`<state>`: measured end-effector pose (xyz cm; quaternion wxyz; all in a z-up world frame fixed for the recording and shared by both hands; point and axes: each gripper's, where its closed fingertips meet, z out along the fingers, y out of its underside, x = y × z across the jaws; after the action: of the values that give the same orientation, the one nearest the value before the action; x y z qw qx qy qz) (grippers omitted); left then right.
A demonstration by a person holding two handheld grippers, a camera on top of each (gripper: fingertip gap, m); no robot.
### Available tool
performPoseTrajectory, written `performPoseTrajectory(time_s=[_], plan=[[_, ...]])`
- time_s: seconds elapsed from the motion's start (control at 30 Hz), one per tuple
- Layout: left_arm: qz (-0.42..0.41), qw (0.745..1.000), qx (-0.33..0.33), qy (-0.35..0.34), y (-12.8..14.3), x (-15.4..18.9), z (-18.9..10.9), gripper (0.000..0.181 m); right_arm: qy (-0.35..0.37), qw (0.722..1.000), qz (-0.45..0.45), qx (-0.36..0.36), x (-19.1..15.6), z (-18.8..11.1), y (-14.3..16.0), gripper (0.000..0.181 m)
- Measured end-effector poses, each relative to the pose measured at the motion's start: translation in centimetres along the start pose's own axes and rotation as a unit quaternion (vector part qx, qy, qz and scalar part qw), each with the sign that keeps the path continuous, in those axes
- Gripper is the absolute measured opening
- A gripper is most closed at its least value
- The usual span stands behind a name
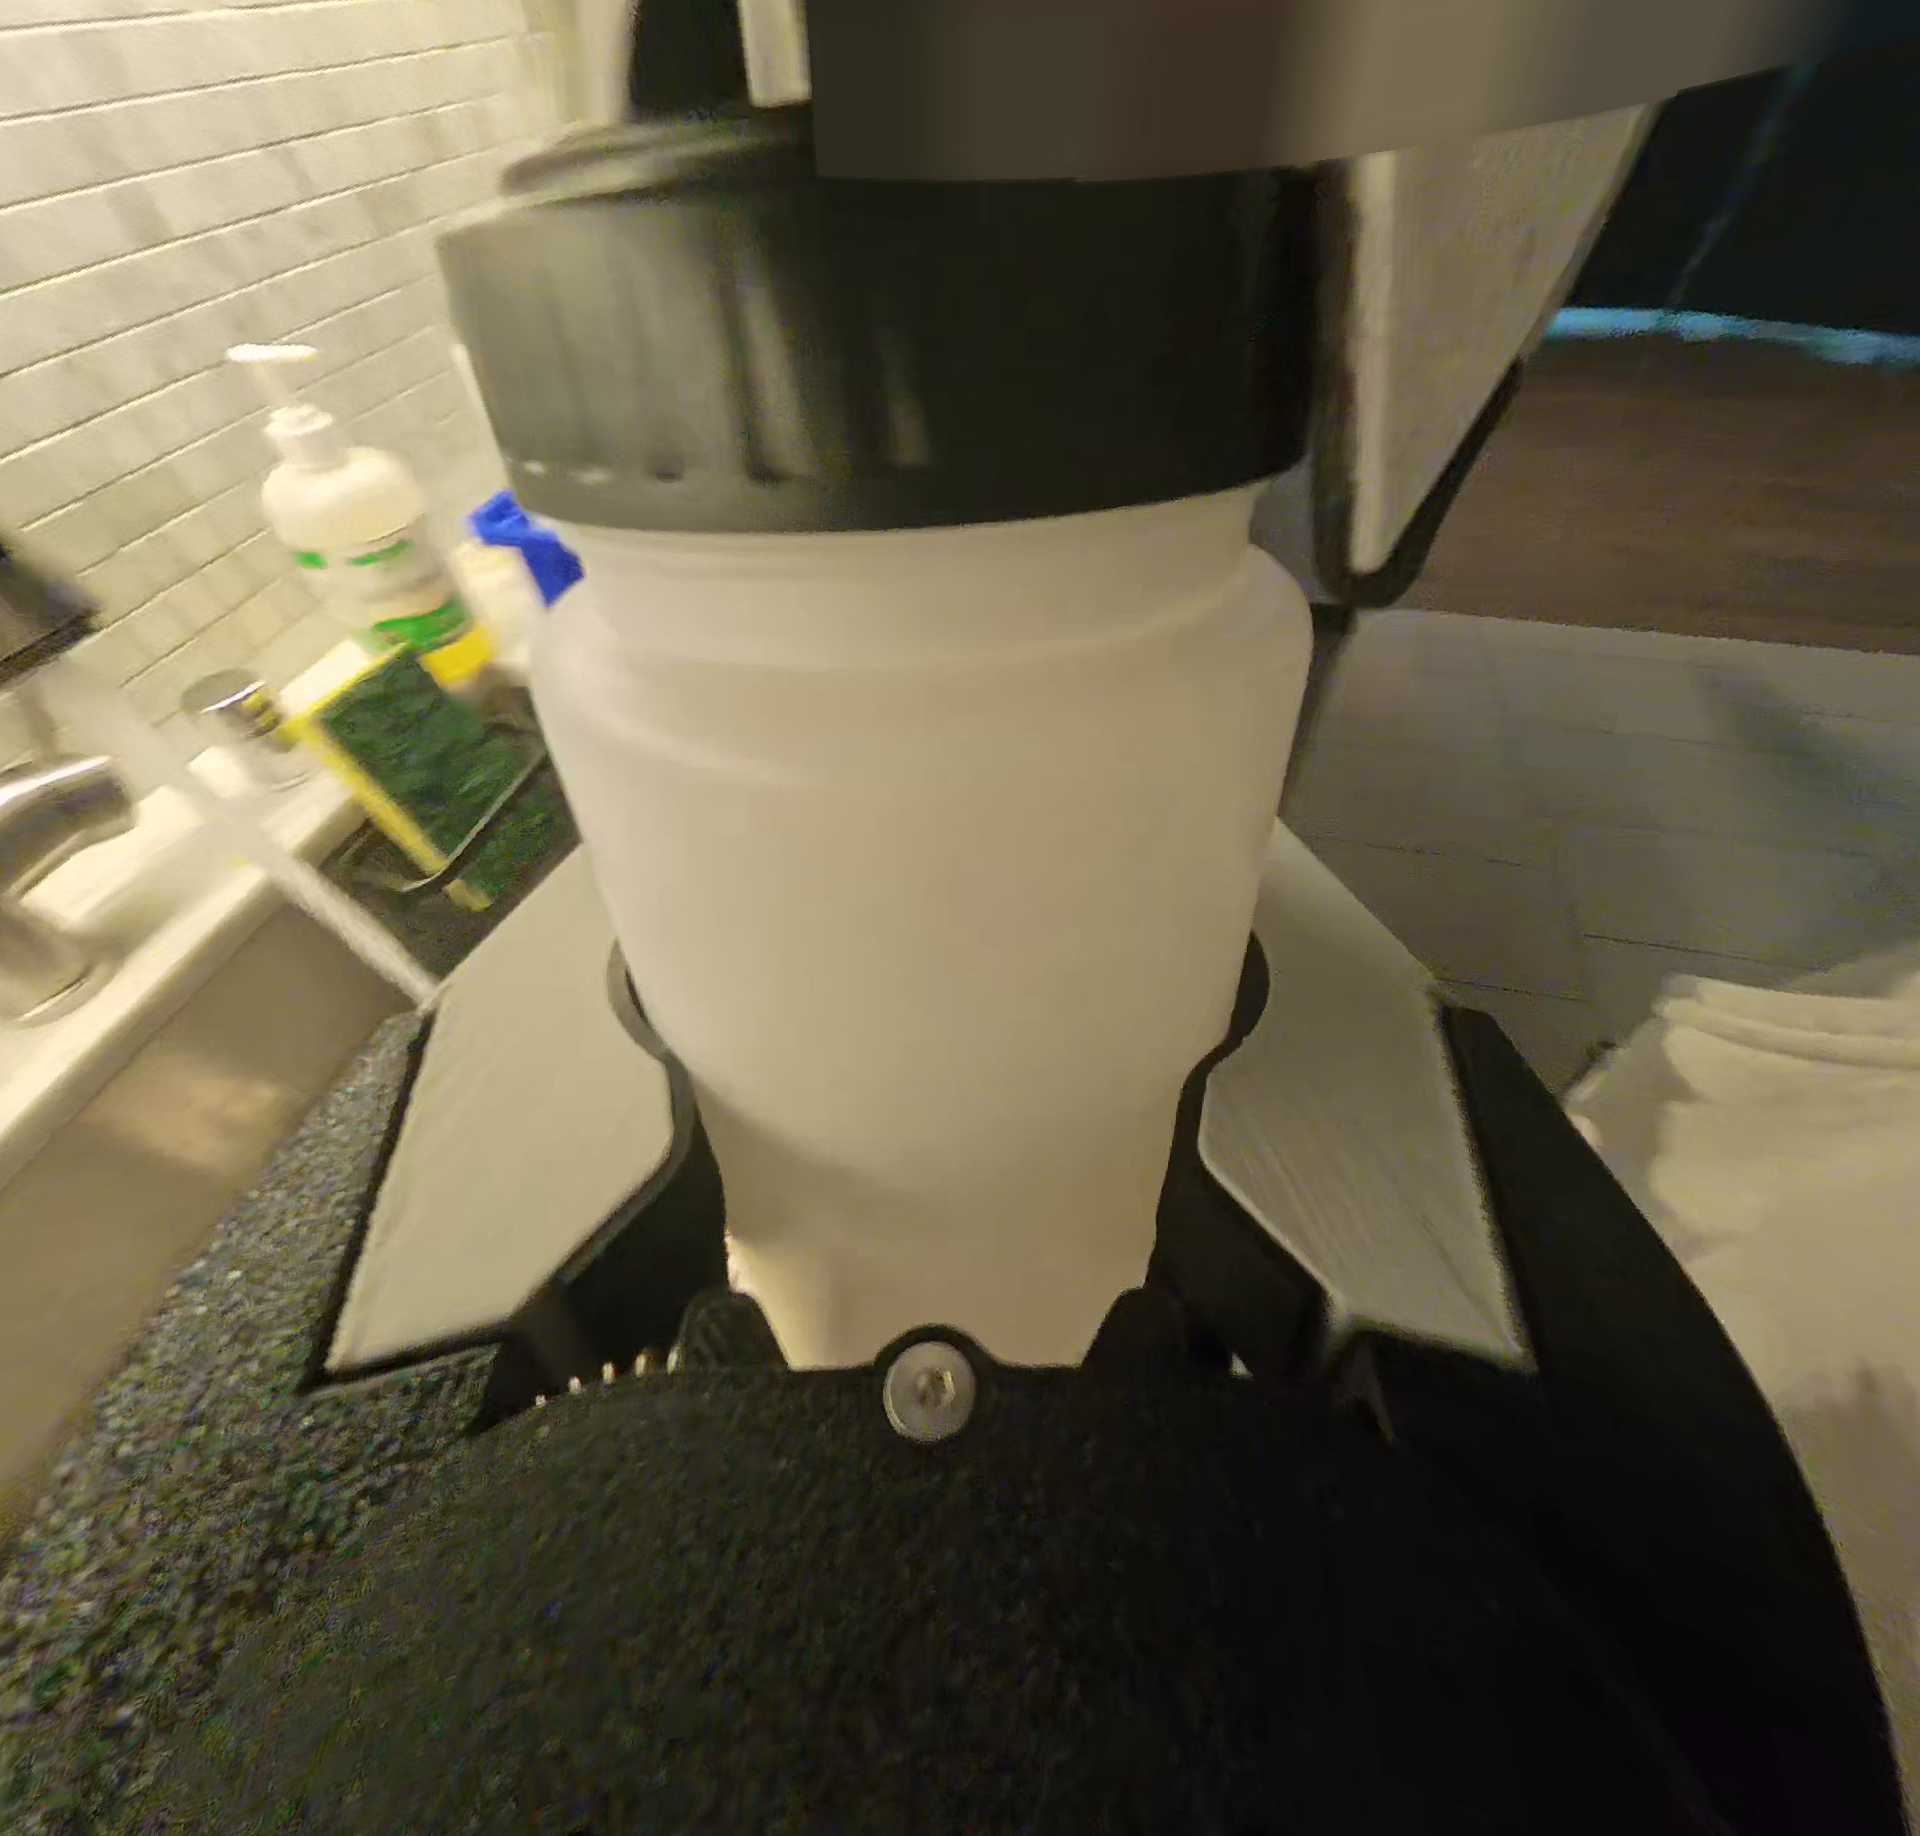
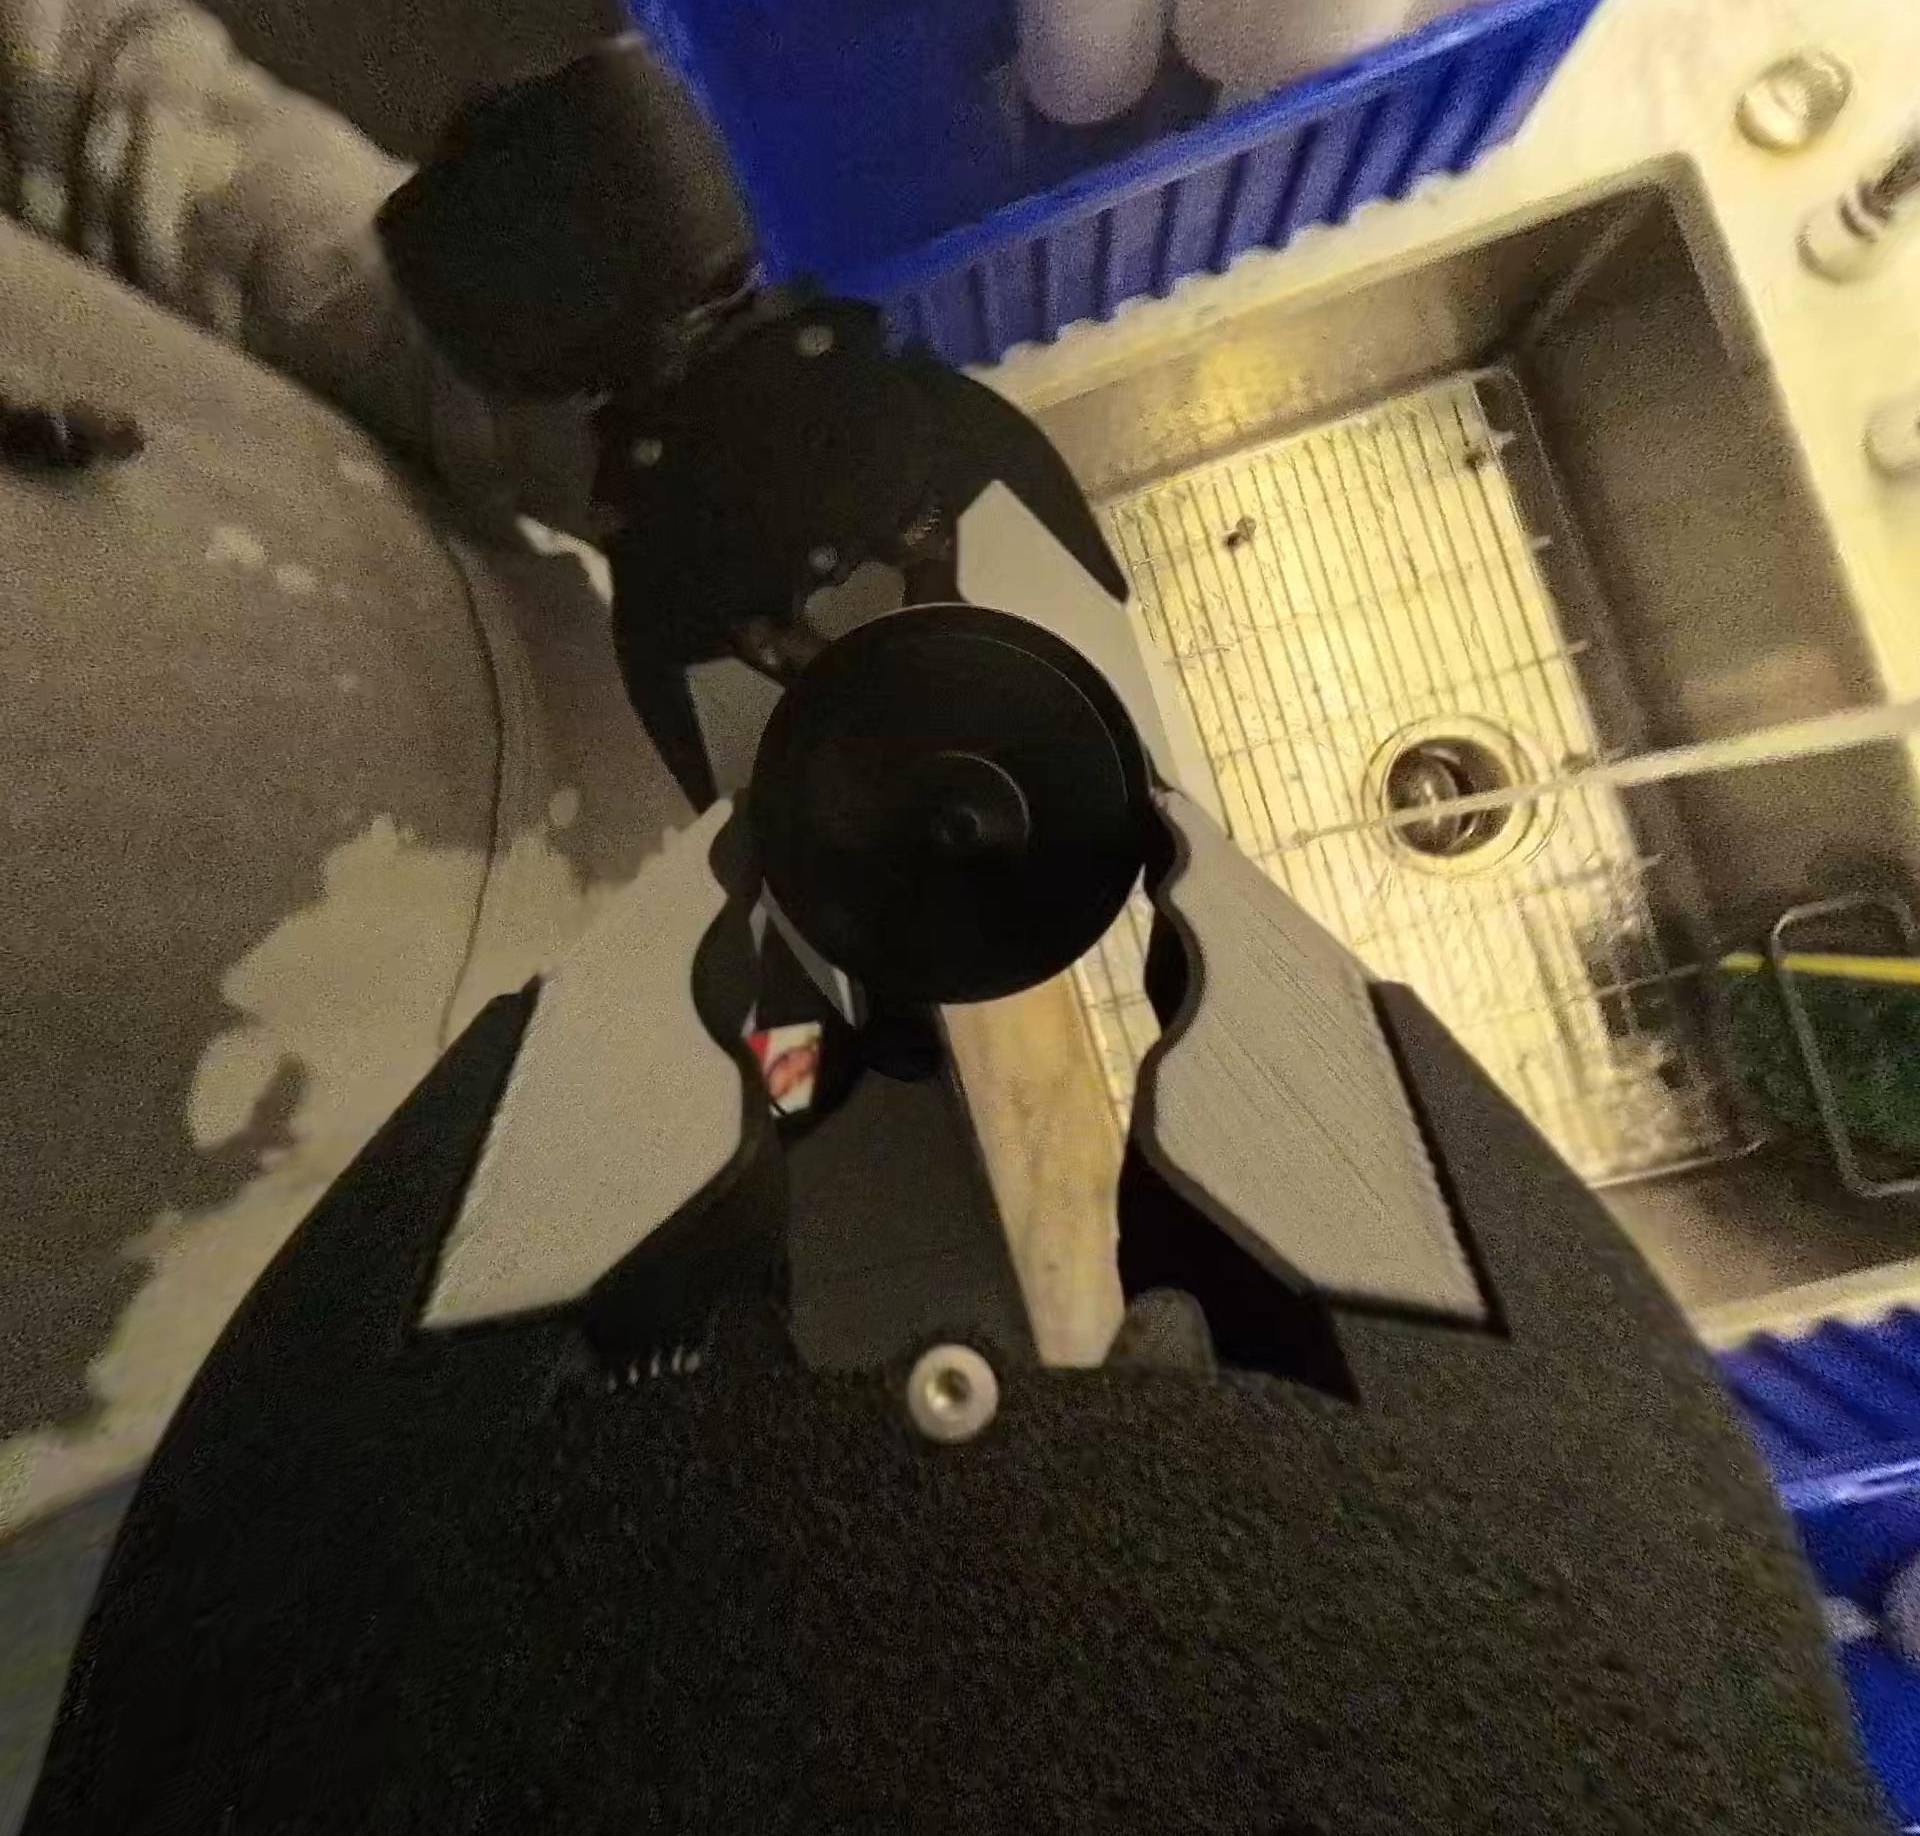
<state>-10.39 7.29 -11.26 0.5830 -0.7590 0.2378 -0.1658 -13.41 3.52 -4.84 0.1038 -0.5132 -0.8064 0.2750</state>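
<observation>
My left gripper (image 1: 935, 986) is shut on the body of a translucent white bottle (image 1: 925, 799) and holds it upright beside the sink. The bottle has a wide black lid (image 1: 862, 352). My right gripper (image 2: 945, 820) looks straight down on that lid (image 2: 935, 810), and its jaws press the lid's rim from both sides. One of its grey fingers (image 1: 1455, 352) shows at the lid in the left wrist view. The left gripper's fingers (image 2: 1023, 550) show below the lid in the right wrist view.
A steel sink (image 2: 1621, 352) with a wire grid (image 2: 1340, 591) and drain (image 2: 1444, 799) lies under the bottle; water (image 2: 1683, 763) runs into it. Faucet (image 1: 52, 820), pump soap bottle (image 1: 343, 519), sponge (image 1: 426, 747), blue bins (image 2: 1091, 238) with white bottles, and a person's sleeve (image 1: 1787, 1163) surround it.
</observation>
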Motion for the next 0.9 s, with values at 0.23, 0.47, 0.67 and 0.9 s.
performPoseTrajectory(time_s=[0.23, 0.47, 0.67, 0.9], plan=[[0.000, 0.984, 0.021, 0.177, -0.8, 5.9, -0.3, 0.104, -0.069, 0.963, -0.244, -0.087, -3.0, -1.1, 1.6, 0.075], [-0.040, 0.991, 0.072, 0.107, -2.5, 3.0, -0.9, 0.104, -0.013, 0.989, -0.063, 0.136, -1.8, -1.8, -2.1, 0.102], [-0.007, 0.997, 0.074, 0.002, -3.2, -0.4, -1.0, 0.104, 0.137, 0.927, 0.085, 0.339, 0.4, -2.0, -4.5, 0.097], [0.022, 0.997, 0.062, -0.033, -3.9, -1.5, 0.1, 0.104, 0.229, 0.861, 0.148, 0.430, 2.4, -2.6, -4.9, 0.079]])
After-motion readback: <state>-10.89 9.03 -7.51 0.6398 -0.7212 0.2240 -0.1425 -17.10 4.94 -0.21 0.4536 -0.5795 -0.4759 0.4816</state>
